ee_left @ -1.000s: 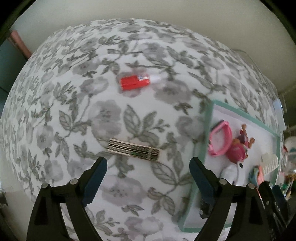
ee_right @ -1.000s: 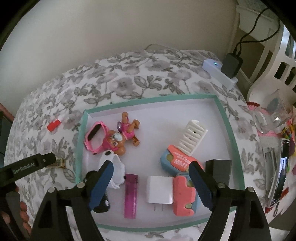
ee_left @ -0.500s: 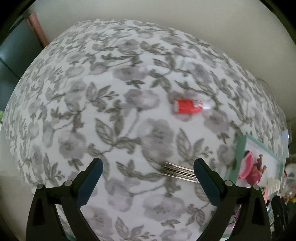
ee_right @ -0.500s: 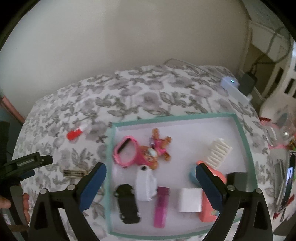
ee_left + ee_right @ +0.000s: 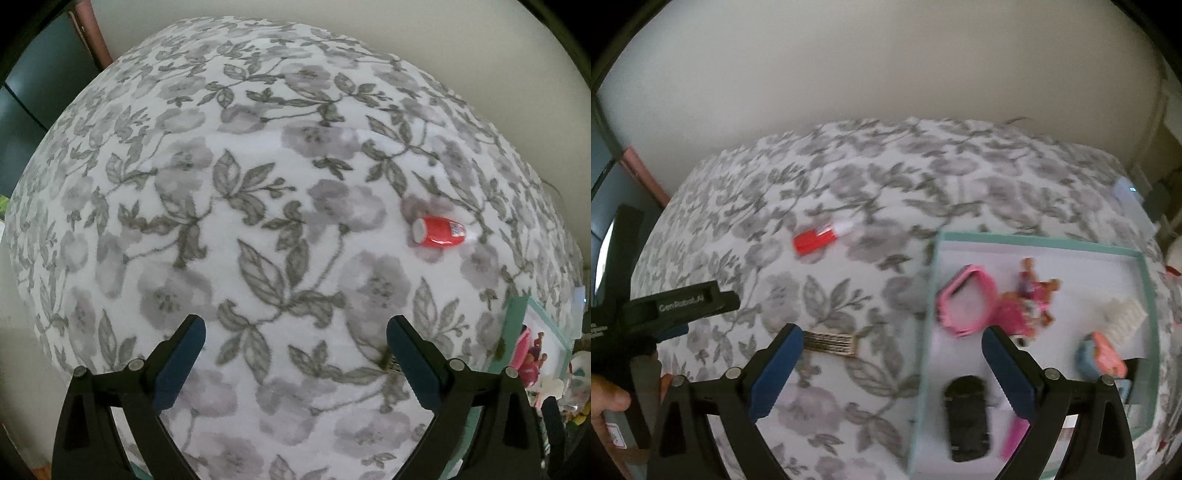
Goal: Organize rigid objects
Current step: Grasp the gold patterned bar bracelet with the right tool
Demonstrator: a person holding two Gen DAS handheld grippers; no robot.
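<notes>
Floral bedding [image 5: 258,192] covers a soft bed, where the red tube [image 5: 812,239] and the flat patterned clip [image 5: 830,342] lie loose, left of the teal-rimmed tray [image 5: 929,314] of toys. Both the left claw [image 5: 293,341] and the right claw [image 5: 892,349] stand wide and empty. A low, thin clip on yielding cloth could slip or snag fabric; in the left view a finger hides most of it, and the right view is blurred.

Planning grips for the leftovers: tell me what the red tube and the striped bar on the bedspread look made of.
Red tube: likely glossy plastic, given the bright highlights on its body and its pale cap. Striped bar: possibly metal, with a pale sheen between dark lines; too blurred to be sure. Both lie on the floral bedspread.
</notes>
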